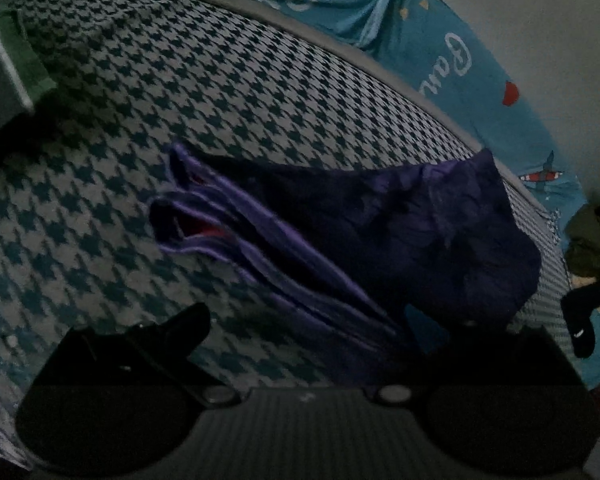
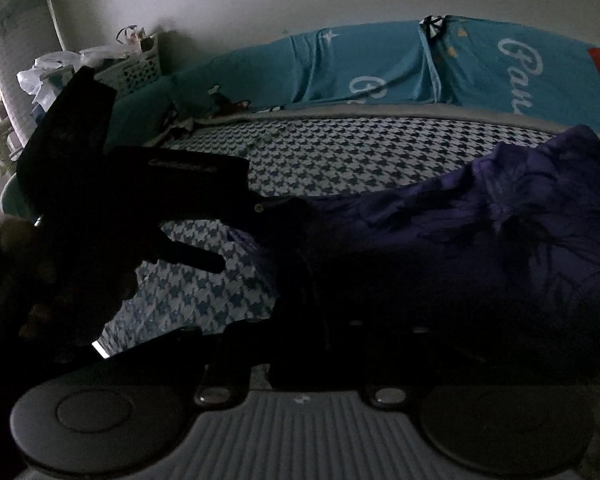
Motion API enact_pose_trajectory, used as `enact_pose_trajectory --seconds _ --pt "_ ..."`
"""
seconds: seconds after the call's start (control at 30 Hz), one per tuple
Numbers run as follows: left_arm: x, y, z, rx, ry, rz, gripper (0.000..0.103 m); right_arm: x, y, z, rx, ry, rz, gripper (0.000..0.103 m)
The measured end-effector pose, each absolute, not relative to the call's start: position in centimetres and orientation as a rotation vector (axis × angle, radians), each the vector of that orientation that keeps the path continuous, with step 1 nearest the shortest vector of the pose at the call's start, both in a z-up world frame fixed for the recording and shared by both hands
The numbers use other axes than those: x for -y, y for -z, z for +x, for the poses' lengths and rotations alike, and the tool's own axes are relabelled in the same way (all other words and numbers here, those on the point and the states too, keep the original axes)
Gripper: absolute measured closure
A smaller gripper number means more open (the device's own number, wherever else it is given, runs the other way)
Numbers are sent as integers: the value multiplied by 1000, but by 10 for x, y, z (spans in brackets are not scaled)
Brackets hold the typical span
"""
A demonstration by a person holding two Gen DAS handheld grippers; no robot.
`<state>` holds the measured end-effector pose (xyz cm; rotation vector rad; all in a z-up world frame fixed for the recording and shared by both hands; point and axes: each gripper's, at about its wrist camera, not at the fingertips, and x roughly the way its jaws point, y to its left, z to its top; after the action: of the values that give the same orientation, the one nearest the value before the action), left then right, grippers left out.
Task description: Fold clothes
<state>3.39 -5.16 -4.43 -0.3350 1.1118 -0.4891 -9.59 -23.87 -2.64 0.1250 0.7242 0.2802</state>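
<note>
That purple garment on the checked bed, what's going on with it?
A person is folding clothes with a handheld gripper in each hand. The dark purple satin garment lies bunched in long pleats on the blue-and-grey houndstooth bedcover. The right gripper is closed on one edge of the fabric, which drapes off to the right. The left gripper reaches in beside the pleated edge; it is too dark to tell whether it is gripping. A teal printed sheet lines the wall behind.

- Left black plastic two-finger gripper [image 1: 308,324]: ribbed grey body with two round dark discs.
- Right black gripper [image 2: 300,340]: same ribbed grey body, silver screws.
</note>
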Motion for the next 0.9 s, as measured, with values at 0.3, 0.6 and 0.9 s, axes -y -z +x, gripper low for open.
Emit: enact_pose_trajectory --seconds 0.3,0.6,0.9 --pt "67 47 36 -1101 531 -322 29 231 34 -98 -750 -311 90 87" --pt "62 58 44 -1116 503 -356 58 220 37 -104 -742 -349 23 51" --pt "66 56 49 -1123 502 -349 58 198 44 -110 -724 -367 -82 41"
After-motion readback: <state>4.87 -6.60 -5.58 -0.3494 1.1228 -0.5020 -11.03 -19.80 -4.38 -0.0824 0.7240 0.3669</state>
